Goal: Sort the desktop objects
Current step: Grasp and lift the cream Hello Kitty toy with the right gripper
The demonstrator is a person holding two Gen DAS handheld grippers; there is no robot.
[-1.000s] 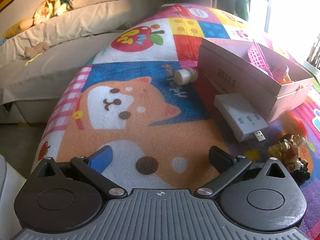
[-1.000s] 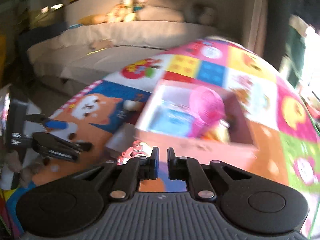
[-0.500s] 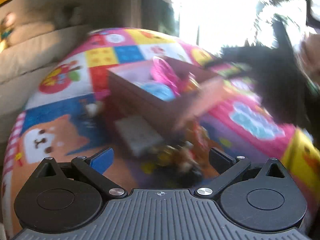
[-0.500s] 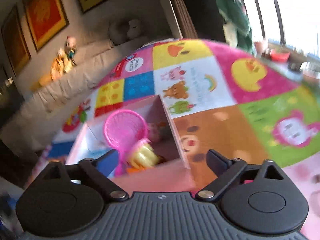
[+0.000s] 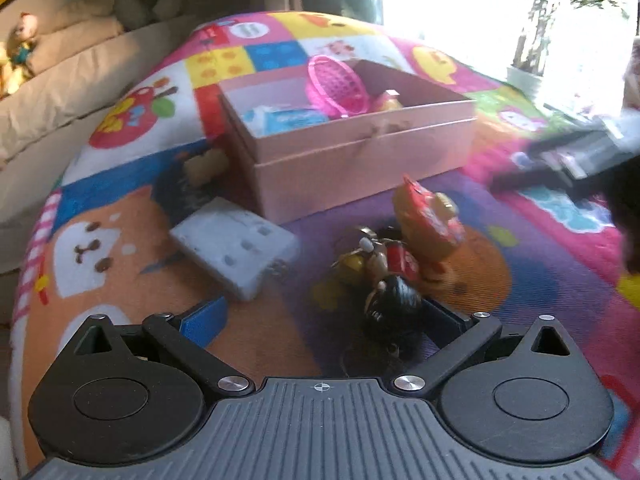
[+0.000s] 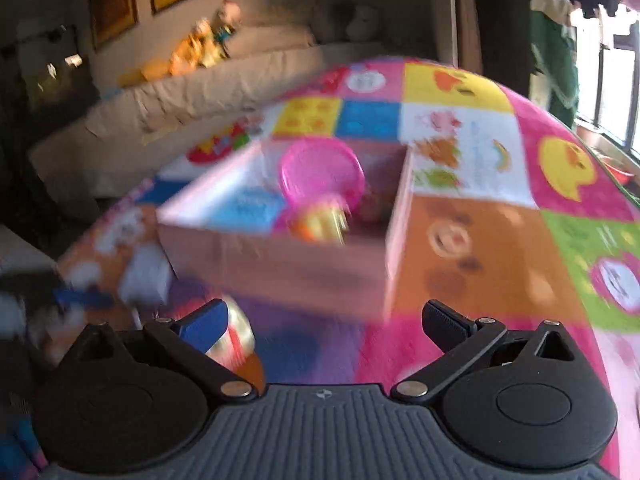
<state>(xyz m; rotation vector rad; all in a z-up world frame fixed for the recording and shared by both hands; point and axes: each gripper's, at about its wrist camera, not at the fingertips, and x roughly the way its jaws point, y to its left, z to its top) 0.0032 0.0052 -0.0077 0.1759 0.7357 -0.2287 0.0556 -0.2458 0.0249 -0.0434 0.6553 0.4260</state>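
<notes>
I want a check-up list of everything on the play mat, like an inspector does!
Surface: colourful cartoon play mat.
Job's things: pink box holds a pink basket and a blue packet; white adapter, red toy and doll keychain lie outside.
Clutter: small tan thing left of the box, too blurred to name.
Grippers: left hand-held gripper open; right hand-held gripper open, just widened, empty.
Cables: nothing seen.
Surroundings: sofa, bright window.

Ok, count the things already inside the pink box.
3 can be made out in the pink box: a pink mesh basket leaning near the middle, a blue packet at its left end, and a yellow-orange toy right of the basket. More may lie hidden behind the walls.
</notes>
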